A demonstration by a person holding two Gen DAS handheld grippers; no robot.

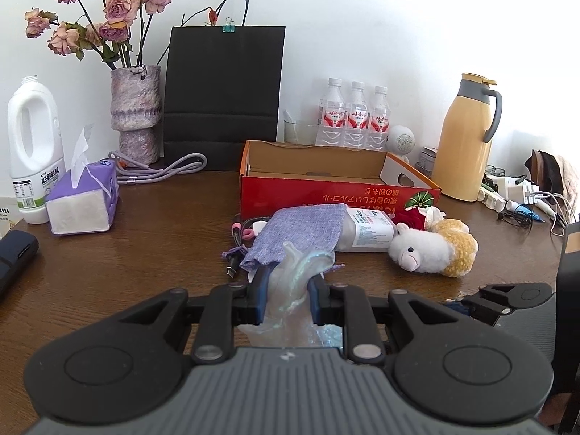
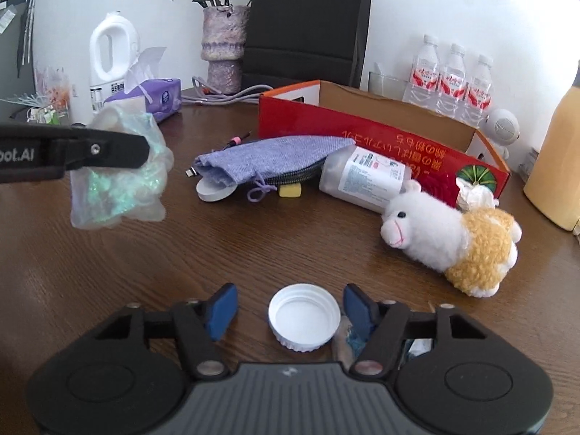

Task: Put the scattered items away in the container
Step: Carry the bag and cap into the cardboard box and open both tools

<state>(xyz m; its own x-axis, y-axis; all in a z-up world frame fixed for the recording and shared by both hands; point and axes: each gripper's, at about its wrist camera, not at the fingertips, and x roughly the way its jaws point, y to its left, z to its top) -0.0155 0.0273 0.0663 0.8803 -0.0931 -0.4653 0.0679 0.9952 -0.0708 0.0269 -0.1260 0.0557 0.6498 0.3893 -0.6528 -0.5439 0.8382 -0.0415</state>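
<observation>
Left gripper (image 1: 286, 282) clamps iridescent bag (image 2: 119, 166), lifted for our box (image 1: 362, 192); right gripper (image 2: 290, 311) spread around white cap (image 2: 303, 317).

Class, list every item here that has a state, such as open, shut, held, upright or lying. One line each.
left gripper: shut on the iridescent plastic bag
right gripper: open, fingers either side of the white cap
white cap: lying open side up
cardboard box: open, looks empty
plastic jar: lying on its side
plush sheep: lying down
</observation>
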